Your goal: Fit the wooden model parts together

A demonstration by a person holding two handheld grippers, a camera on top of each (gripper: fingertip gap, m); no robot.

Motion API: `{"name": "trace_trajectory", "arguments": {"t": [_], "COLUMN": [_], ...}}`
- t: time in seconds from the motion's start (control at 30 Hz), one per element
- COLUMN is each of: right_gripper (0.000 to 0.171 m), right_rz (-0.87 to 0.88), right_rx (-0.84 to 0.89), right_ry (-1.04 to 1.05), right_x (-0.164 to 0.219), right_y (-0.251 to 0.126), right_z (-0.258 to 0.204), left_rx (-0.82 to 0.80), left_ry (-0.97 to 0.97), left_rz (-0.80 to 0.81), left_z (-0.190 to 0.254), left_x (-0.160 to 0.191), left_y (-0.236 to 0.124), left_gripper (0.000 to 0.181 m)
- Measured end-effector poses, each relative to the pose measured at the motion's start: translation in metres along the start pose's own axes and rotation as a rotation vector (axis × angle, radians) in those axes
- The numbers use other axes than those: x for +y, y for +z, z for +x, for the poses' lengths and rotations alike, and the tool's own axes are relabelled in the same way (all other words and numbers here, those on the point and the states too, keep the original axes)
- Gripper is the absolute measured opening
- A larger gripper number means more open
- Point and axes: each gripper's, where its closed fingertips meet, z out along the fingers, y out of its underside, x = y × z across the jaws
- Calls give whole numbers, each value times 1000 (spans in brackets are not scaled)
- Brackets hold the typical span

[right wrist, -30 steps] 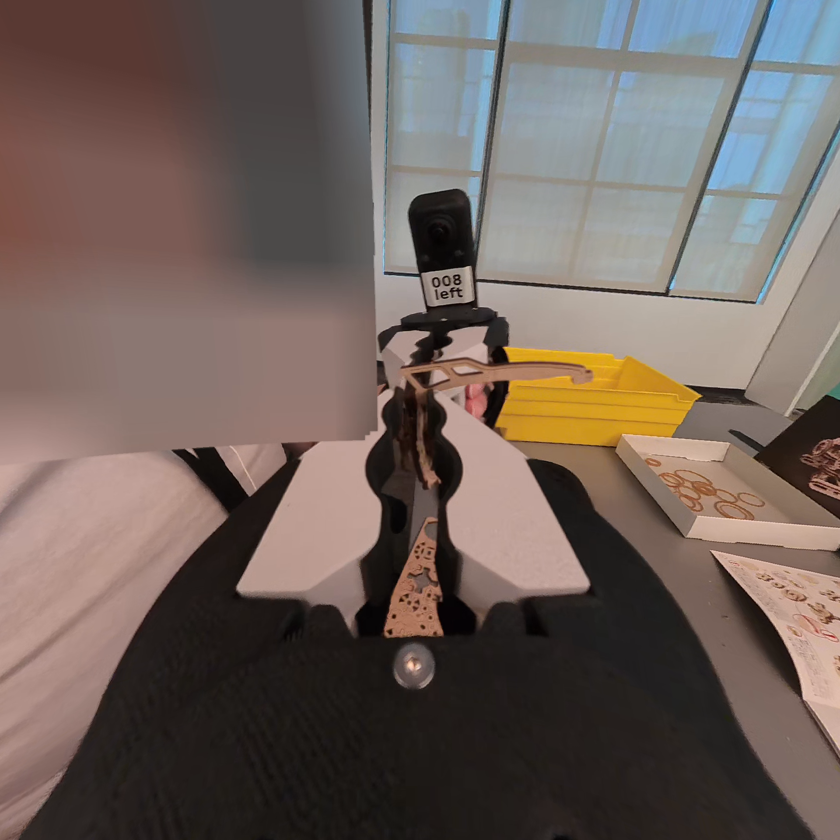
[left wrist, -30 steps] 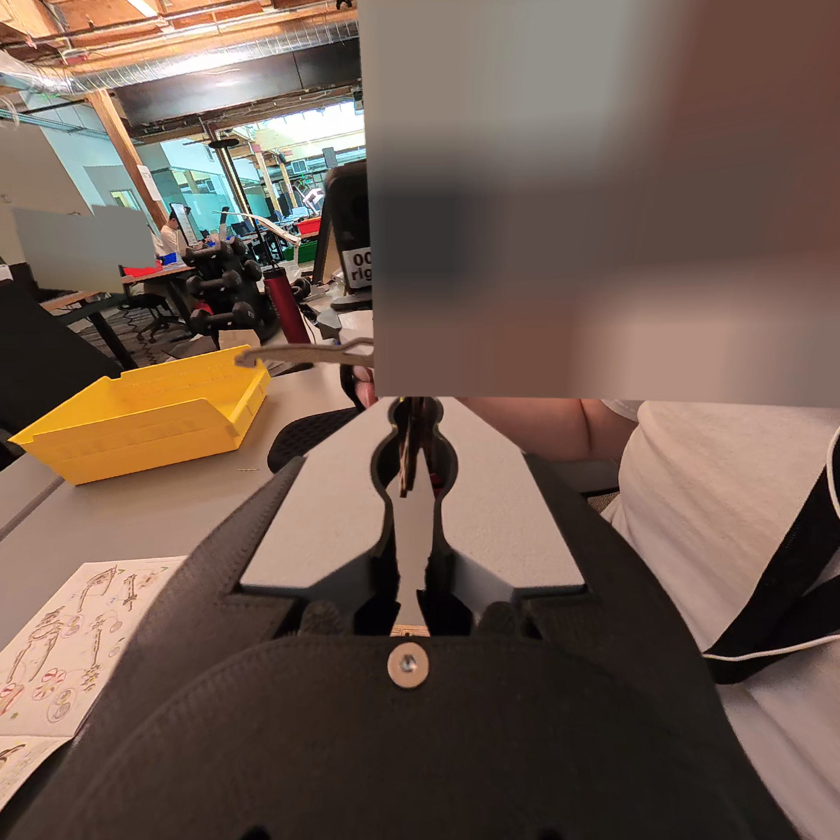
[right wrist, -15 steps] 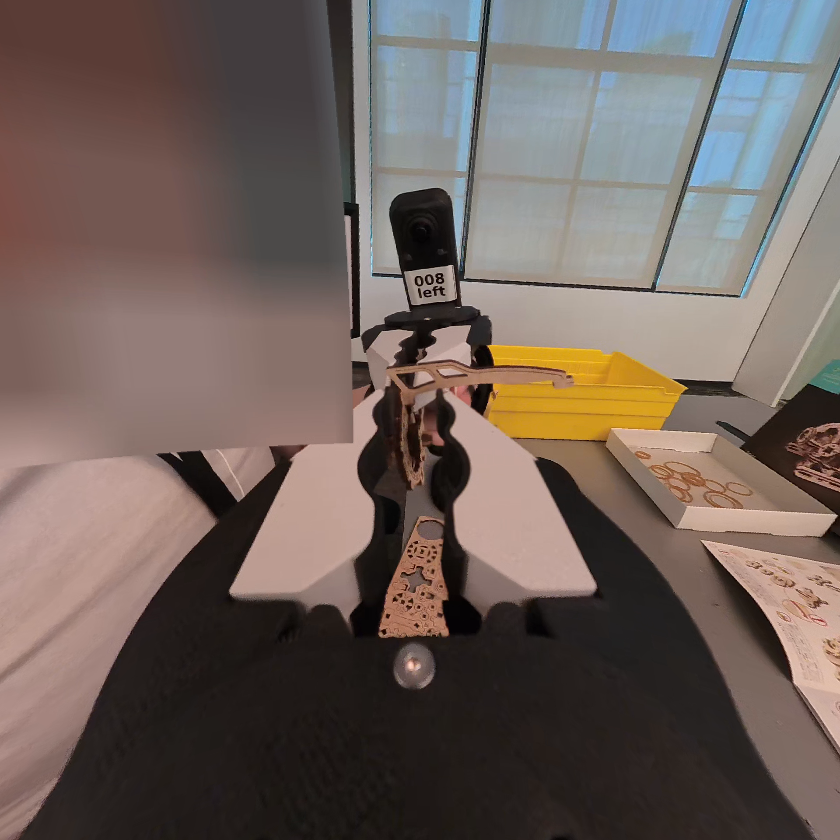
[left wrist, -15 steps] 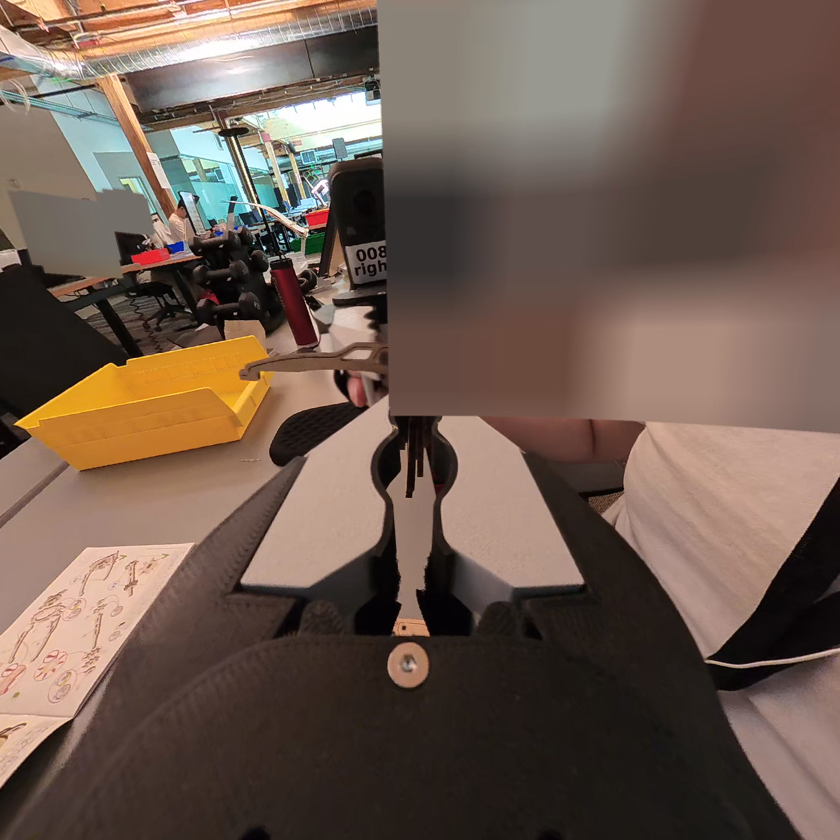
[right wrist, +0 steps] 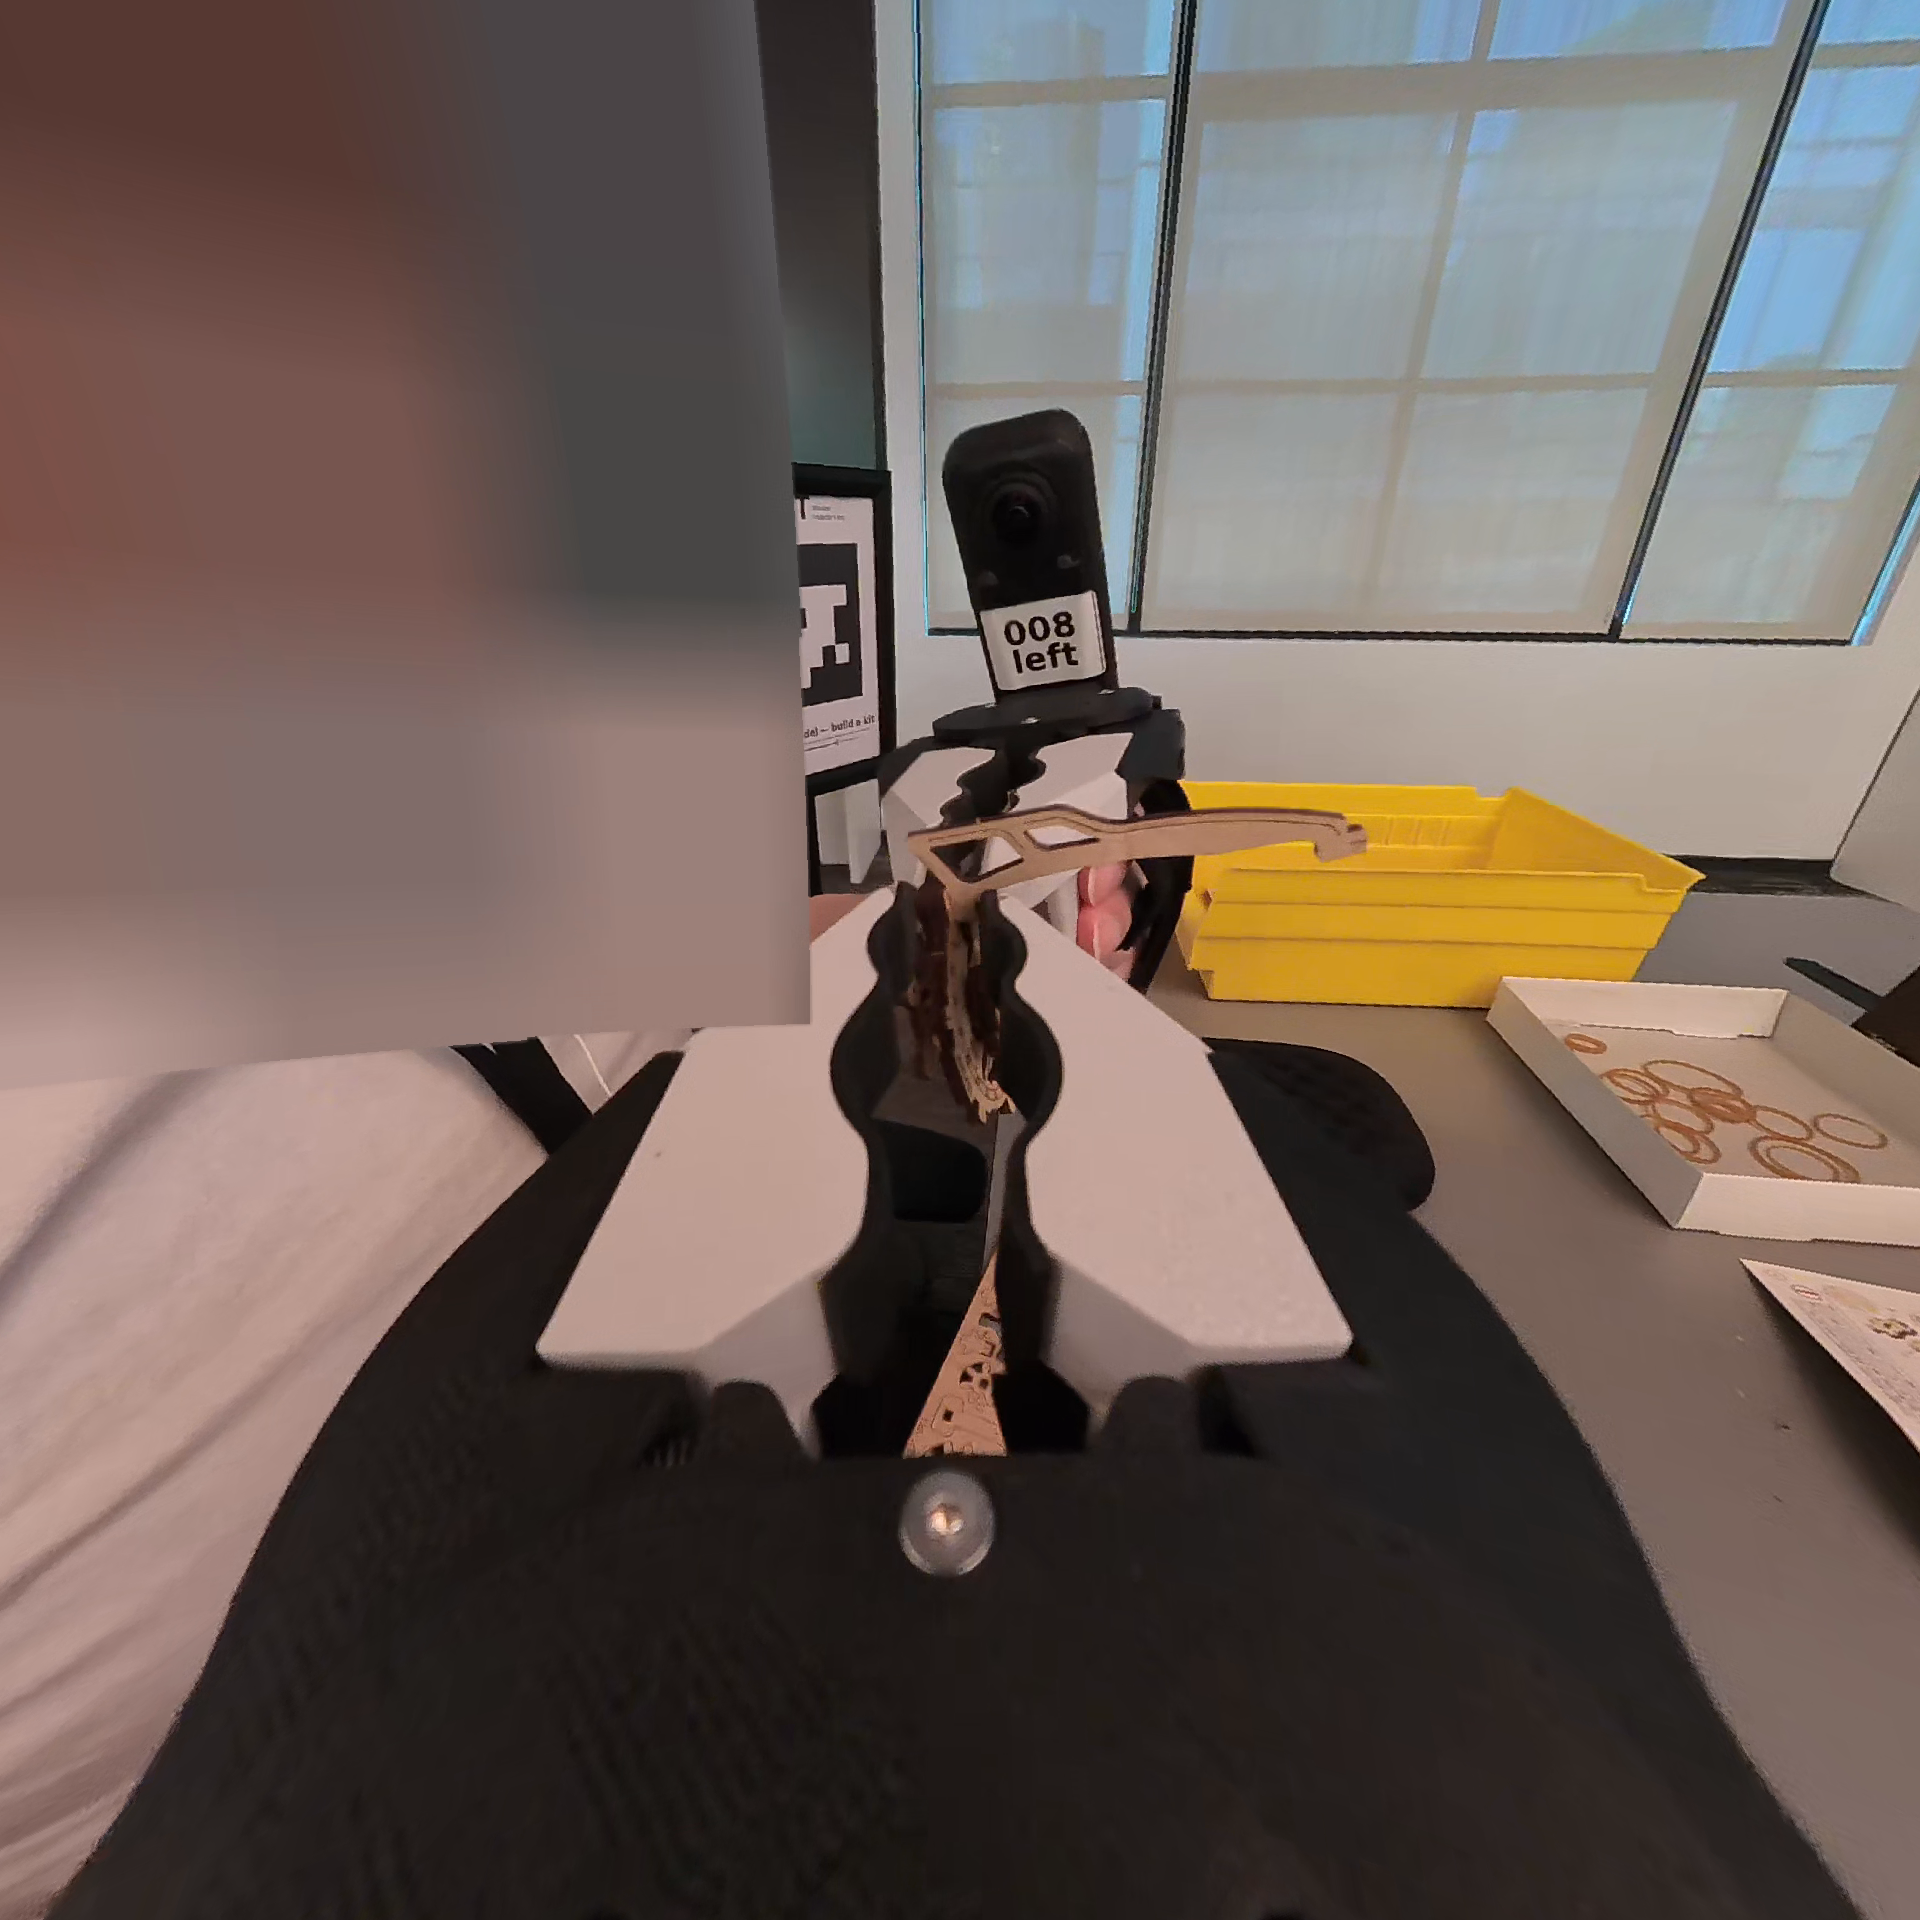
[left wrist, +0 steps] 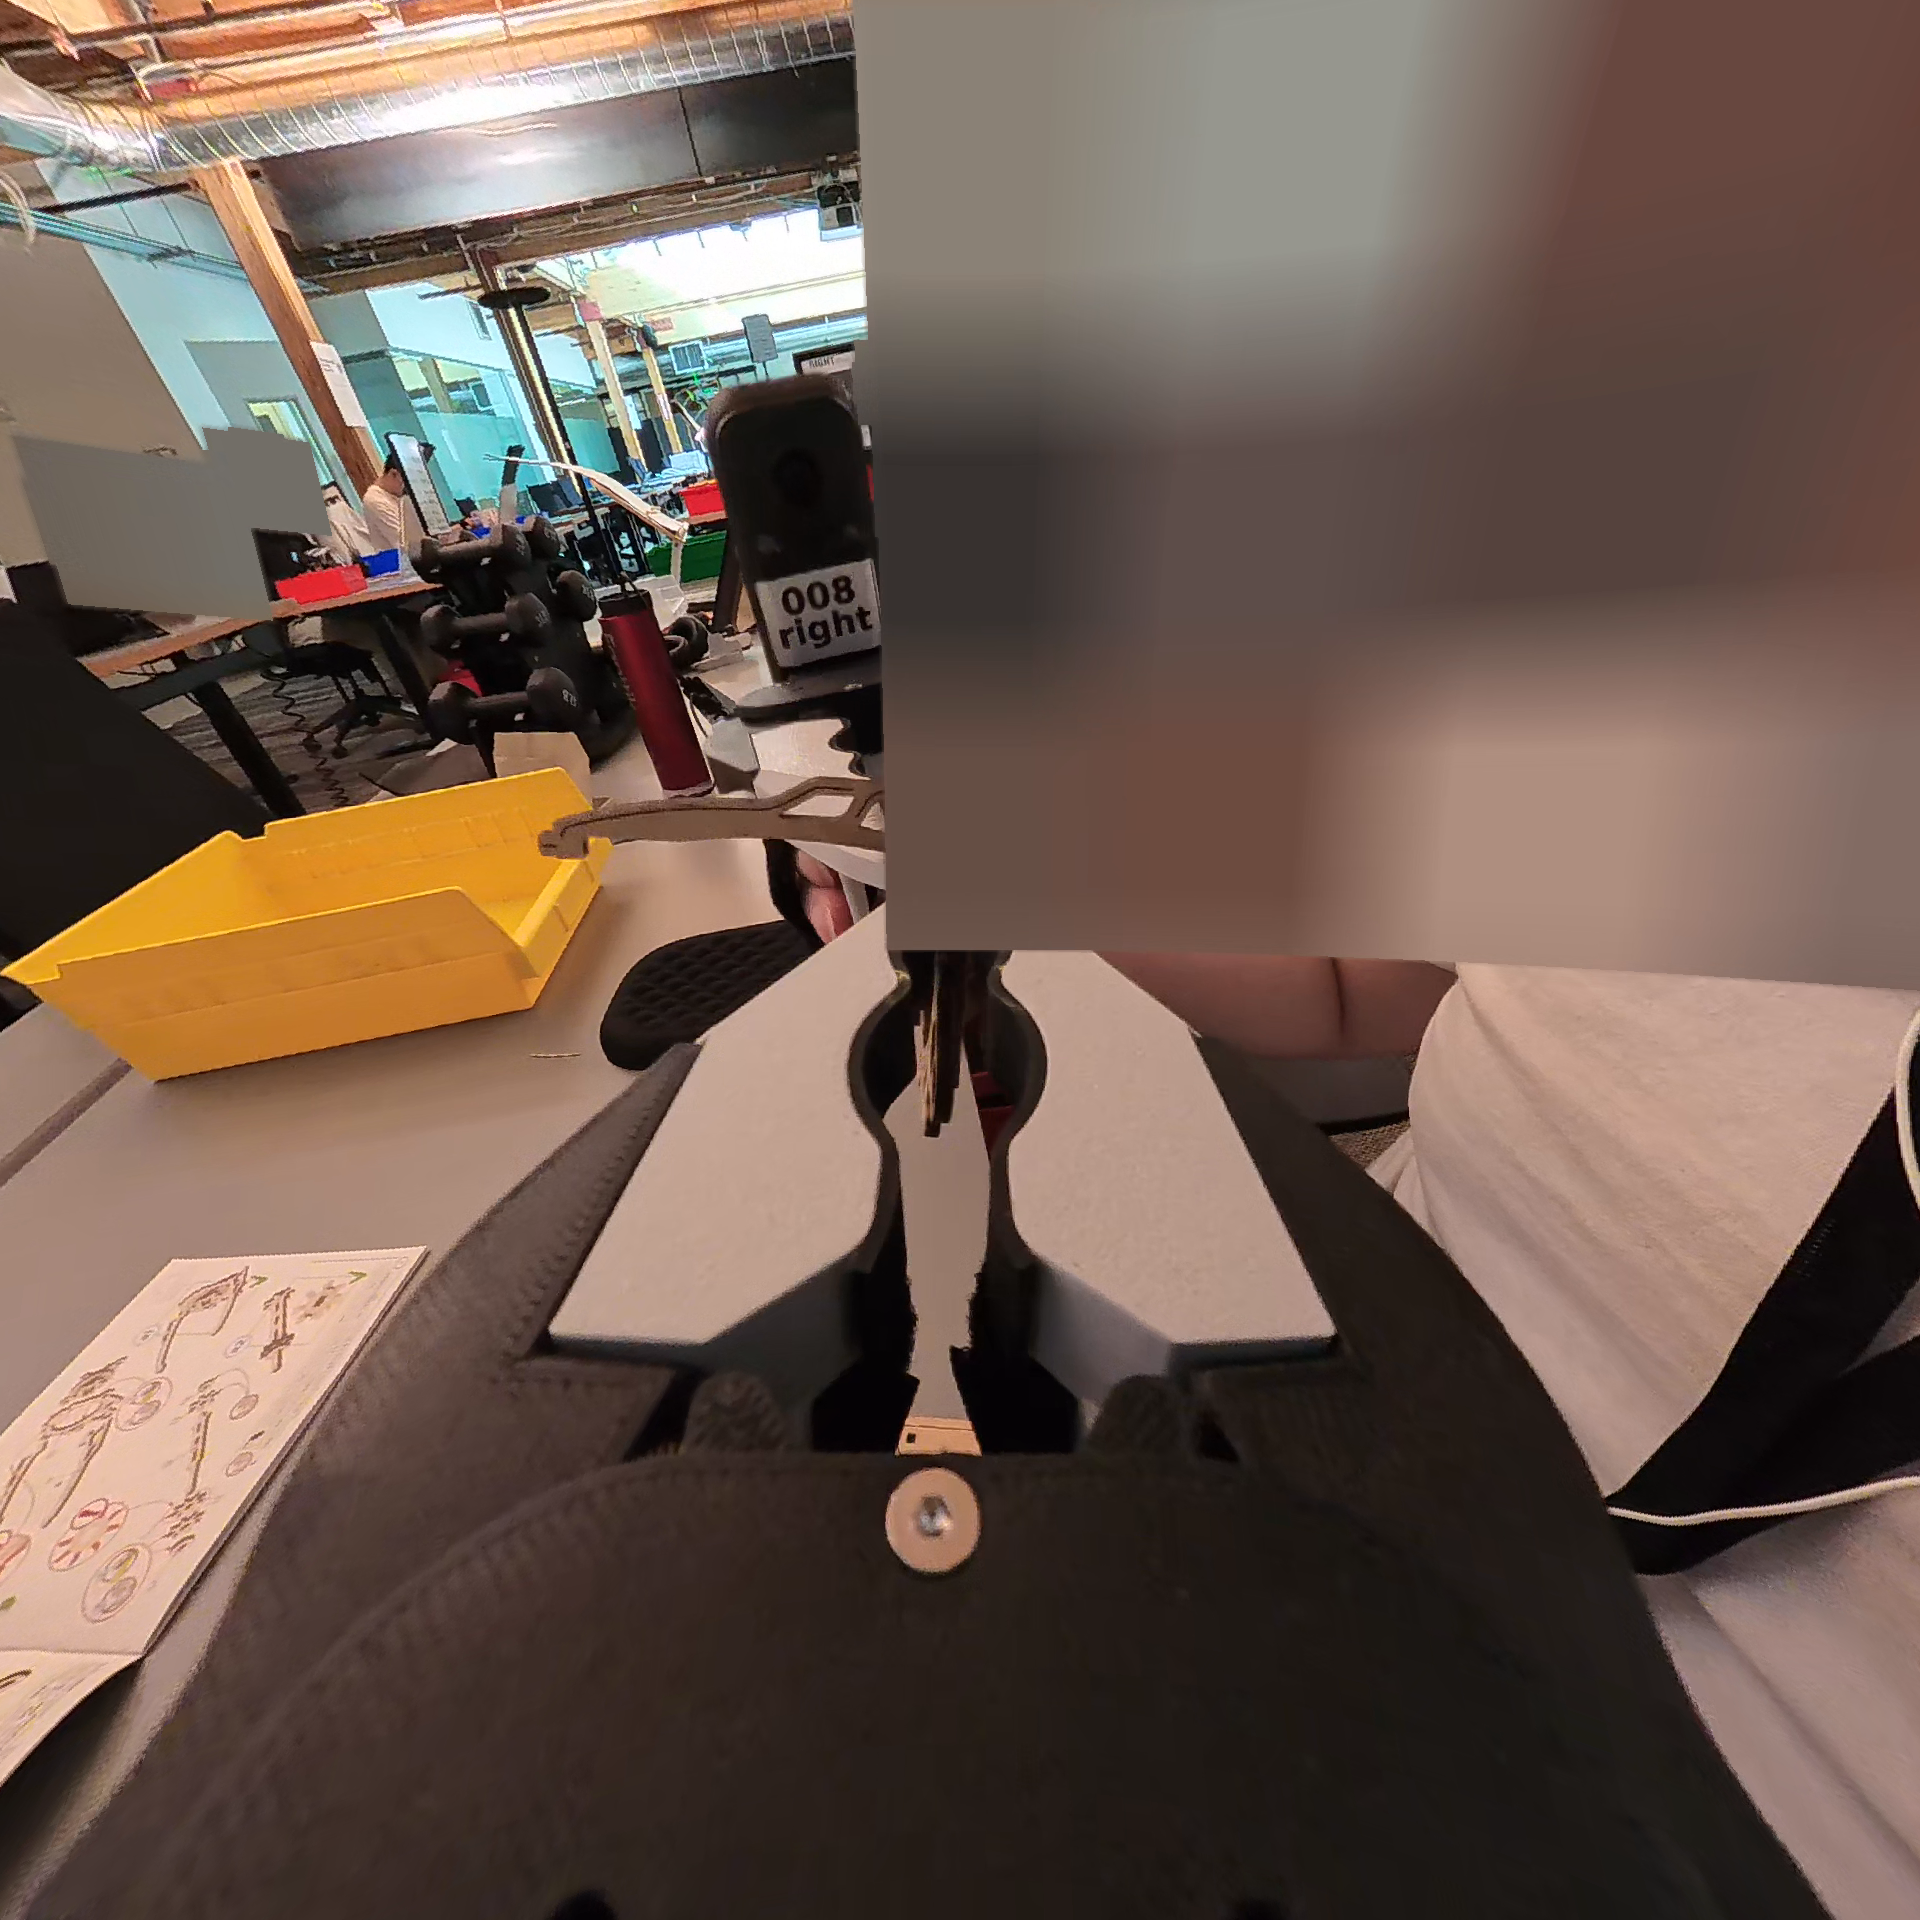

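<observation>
My two grippers meet tip to tip in the air in front of a person's white shirt. The left gripper is shut on a layered wooden gear assembly, seen edge-on. In the right wrist view the right gripper is shut on the same assembly. I cannot tell which layers each gripper holds. A long thin wooden arm sticks out sideways from its top, roughly level, and also shows in the left wrist view. The left gripper faces me beyond it. A blurred patch hides most of the right gripper in the left wrist view.
A yellow bin stands on the grey table. A white tray holds several thin rings. An instruction sheet lies near the edge. A cut-out wooden sheet shows below the right fingers. My two grippers' fingertips are within a few centimetres of each other.
Little has changed. Both grippers stay shut, tip to tip on the assembly, and sway slightly together. The wooden arm stays about level.
</observation>
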Motion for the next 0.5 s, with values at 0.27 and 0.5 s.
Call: {"name": "trace_trajectory", "arguments": {"t": [0.27, 0.5], "right_gripper": [8, 9], "right_rz": [22, 32], "right_rx": [-16, -25], "right_ry": [-13, -18], "right_x": [1, 1], "right_y": [0, 0], "right_z": [-3, -5], "left_rx": [20, 30], "left_ry": [-17, -16], "left_rz": [-2, -2], "left_z": [3, 6], "left_x": [0, -1], "left_y": [1, 1], "left_gripper": [3, 3]}}
